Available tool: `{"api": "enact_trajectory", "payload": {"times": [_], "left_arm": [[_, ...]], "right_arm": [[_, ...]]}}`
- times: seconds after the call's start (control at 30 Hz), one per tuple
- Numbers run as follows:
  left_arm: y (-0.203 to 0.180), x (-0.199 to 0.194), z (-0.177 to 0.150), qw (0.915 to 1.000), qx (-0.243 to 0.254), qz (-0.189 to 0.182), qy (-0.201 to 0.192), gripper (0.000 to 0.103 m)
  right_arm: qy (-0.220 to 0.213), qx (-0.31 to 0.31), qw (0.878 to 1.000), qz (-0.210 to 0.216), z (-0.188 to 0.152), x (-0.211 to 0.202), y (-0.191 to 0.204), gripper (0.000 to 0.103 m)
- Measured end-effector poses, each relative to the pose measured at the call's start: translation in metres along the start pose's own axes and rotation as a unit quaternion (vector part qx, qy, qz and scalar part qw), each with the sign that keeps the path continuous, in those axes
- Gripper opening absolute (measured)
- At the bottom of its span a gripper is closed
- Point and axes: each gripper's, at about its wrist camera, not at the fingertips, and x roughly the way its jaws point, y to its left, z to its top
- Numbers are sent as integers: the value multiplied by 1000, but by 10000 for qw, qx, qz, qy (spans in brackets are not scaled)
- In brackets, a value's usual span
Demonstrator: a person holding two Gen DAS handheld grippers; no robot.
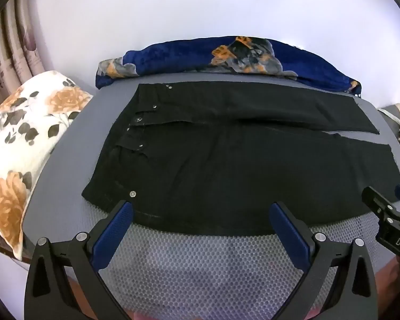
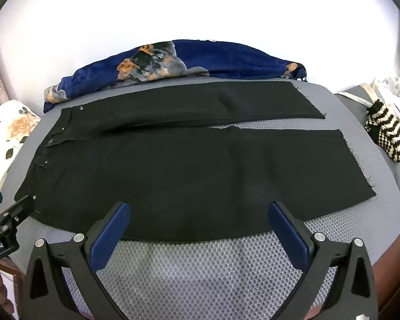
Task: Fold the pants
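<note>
Black pants spread flat across the grey mat, both claws wide apart at the near edge.

The black pants (image 1: 226, 160) lie with their long axis running left to right on the grey honeycomb mat (image 1: 200, 261): waistband and metal buttons to the left, the two hems to the right (a thin strip of mat shows between the legs near the hems). The left gripper (image 1: 201, 214) hovers at the near edge toward the waist, fingers spread wide, holding nothing; the right gripper (image 2: 200, 214) stands likewise at the near leg. A blue floral blanket (image 1: 226, 58) lies behind the pants, a flowered pillow (image 1: 26, 144) to the left.
</note>
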Motion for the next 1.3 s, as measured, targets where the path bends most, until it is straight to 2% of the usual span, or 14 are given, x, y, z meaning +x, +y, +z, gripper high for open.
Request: {"api": "enact_trajectory", "payload": {"times": [0.17, 0.23, 0.5, 1.3], "left_arm": [[-1, 2, -5, 9998, 35, -175, 67, 101], [-1, 1, -4, 9997, 20, -234, 91, 101], [-2, -3, -7, 9998, -36, -186, 61, 101], [3, 3, -13, 9996, -119, -179, 176, 101]], "right_arm": [[-78, -50, 10000, 14, 0, -6, 0, 103], [15, -55, 10000, 22, 3, -7, 1, 103], [-5, -182, 9998, -68, 3, -11, 10, 103], [36, -112, 9998, -148, -1, -12, 4, 103]]}}
